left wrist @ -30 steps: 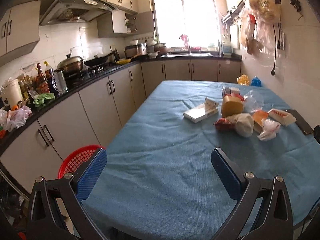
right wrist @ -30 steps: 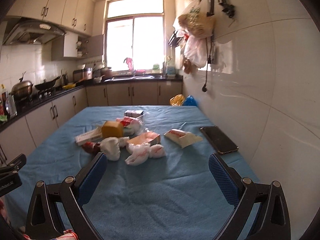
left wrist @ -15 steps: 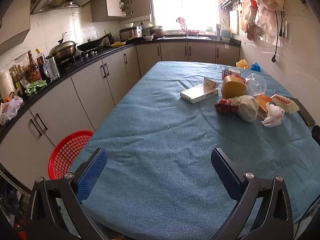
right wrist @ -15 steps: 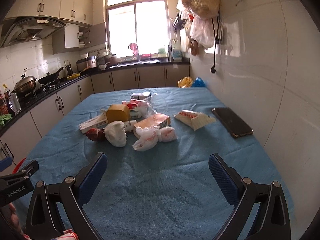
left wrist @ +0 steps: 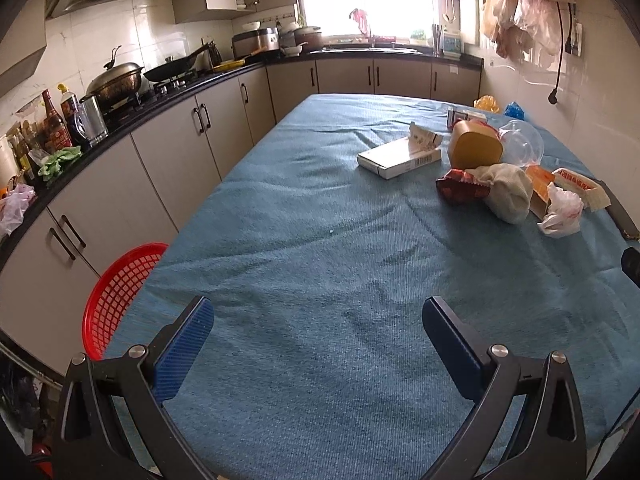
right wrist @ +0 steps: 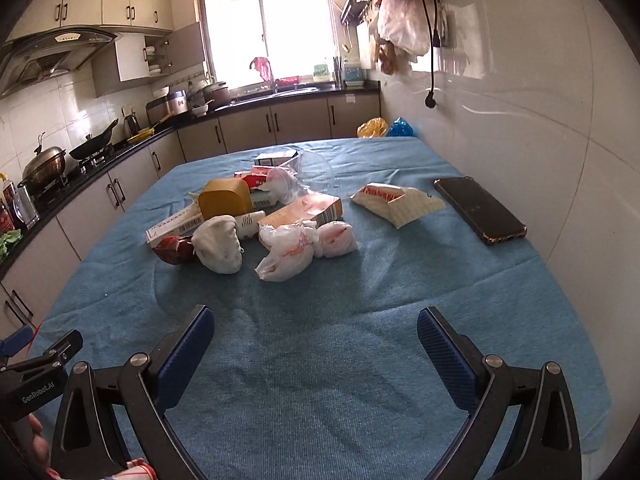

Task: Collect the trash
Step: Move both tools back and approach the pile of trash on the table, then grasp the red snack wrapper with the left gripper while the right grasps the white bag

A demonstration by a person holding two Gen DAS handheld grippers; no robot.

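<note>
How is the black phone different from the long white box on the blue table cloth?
The black phone is dark, glossy and very thin, while the long white box is pale, matte and thicker, with printing on its side. The phone lies alone near the wall; the box lies at the edge of the trash pile, and a yellow container stands against it. Both lie flat on the blue table cloth, untouched by either gripper.

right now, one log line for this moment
phase: approach | left gripper: open, empty | right gripper: open, empty | trash pile: untouched | red basket: beside table
</note>
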